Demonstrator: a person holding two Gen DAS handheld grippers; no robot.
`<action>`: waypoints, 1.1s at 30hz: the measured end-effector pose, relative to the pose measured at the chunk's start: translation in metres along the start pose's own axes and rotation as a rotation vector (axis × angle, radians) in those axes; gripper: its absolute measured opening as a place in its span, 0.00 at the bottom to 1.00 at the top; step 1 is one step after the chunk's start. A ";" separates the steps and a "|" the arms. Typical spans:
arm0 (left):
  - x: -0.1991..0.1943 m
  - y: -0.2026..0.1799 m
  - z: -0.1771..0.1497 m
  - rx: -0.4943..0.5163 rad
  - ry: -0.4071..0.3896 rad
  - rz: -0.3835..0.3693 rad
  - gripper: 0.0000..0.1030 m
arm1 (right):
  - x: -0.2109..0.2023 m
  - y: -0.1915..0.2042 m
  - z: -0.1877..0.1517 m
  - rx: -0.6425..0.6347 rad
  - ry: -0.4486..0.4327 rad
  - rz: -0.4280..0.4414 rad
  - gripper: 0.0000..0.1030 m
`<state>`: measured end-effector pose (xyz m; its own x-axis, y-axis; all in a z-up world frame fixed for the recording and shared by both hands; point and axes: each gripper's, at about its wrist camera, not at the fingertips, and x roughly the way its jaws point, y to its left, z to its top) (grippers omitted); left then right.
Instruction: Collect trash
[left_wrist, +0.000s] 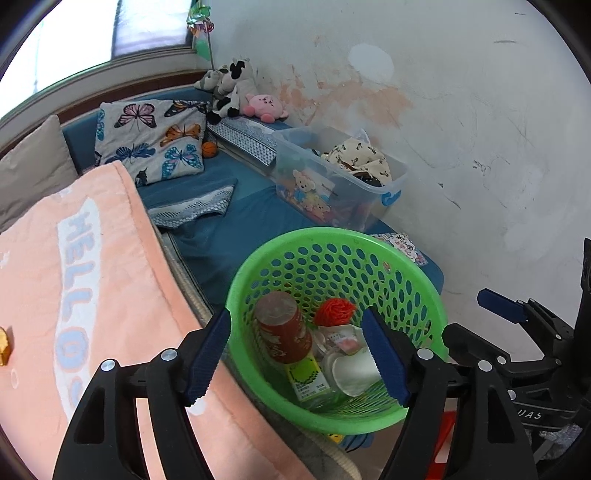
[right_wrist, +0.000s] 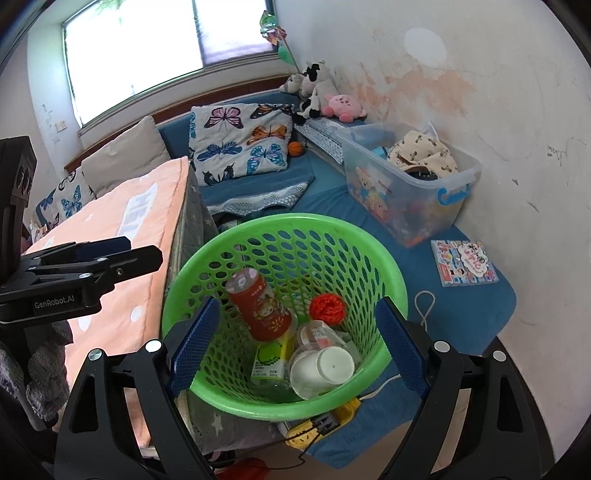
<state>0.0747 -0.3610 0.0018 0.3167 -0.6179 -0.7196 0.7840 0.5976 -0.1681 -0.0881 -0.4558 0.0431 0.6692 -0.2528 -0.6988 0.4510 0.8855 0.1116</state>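
Observation:
A green perforated basket (left_wrist: 424, 295) (right_wrist: 177, 295) stands on the blue bed beside a peach quilt. Inside lie a red can (left_wrist: 284, 328) (right_wrist: 262, 306), an orange-red net ball (left_wrist: 334, 312) (right_wrist: 327, 308), a white paper cup (left_wrist: 354, 373) (right_wrist: 321, 369), a green-yellow carton (left_wrist: 308, 376) (right_wrist: 269, 360) and clear plastic wrap. My left gripper (left_wrist: 297, 362) hovers open and empty over the basket's near rim; it also shows in the right wrist view (right_wrist: 110, 254). My right gripper (right_wrist: 295, 349) hovers open and empty over the basket; it also shows in the left wrist view (left_wrist: 498, 302).
A peach "HELLO" quilt (left_wrist: 85, 280) (right_wrist: 122, 229) lies left of the basket. A clear storage bin (left_wrist: 340, 177) (right_wrist: 410, 177) with clothes and toys stands behind it by the wall. A picture book (right_wrist: 465, 262), butterfly pillow (left_wrist: 151, 140), plush toys (right_wrist: 332, 99) and a yellow power strip (right_wrist: 317, 424) are nearby.

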 end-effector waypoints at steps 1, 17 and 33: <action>-0.003 0.002 0.000 -0.001 -0.004 0.002 0.72 | -0.001 0.001 0.000 -0.003 -0.002 0.000 0.83; -0.047 0.029 -0.016 -0.013 -0.062 0.156 0.83 | -0.017 0.038 -0.010 -0.058 -0.027 -0.001 0.85; -0.085 0.054 -0.037 -0.036 -0.091 0.309 0.84 | -0.031 0.075 -0.024 -0.084 -0.049 -0.006 0.88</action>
<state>0.0705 -0.2568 0.0286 0.5846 -0.4466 -0.6774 0.6246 0.7805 0.0245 -0.0891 -0.3726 0.0566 0.6957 -0.2751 -0.6636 0.4055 0.9129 0.0466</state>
